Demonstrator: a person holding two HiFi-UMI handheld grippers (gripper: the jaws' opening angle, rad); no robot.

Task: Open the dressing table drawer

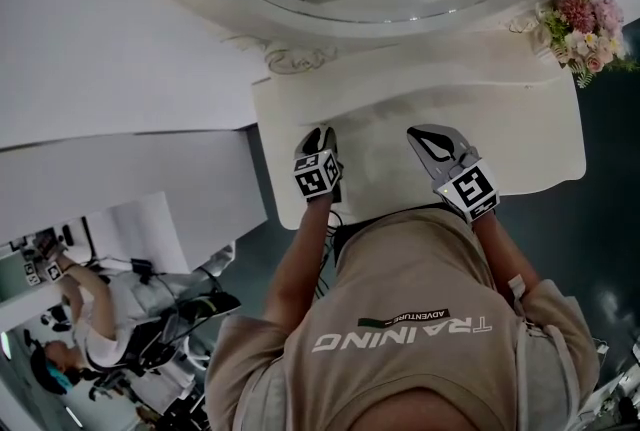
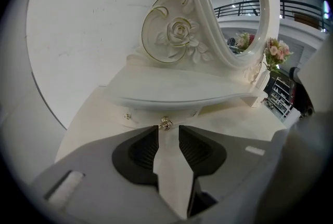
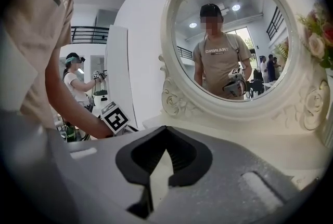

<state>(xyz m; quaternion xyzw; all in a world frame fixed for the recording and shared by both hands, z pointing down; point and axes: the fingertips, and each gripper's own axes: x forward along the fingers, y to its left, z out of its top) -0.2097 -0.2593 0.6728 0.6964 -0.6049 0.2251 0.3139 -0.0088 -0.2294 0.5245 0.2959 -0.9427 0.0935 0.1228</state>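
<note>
Left gripper (image 2: 167,133): my jaws are spread, nothing pinched; bare tabletop shows through the gap.
Knob (image 2: 166,123): small, gold, just past my left tips, in line with the gap, not touched.
Drawer (image 2: 147,115): cream front under the edge of the dressing table (image 1: 520,144), near side; I see no gap.
Right gripper (image 3: 166,137): jaws pressed together, empty, over the tabletop facing the mirror (image 3: 231,36).
Flowers (image 1: 585,24): far right corner.

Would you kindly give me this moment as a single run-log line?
left tongs: open, empty, aimed at drawer knob | right tongs: shut, empty | drawer: appears closed
</note>
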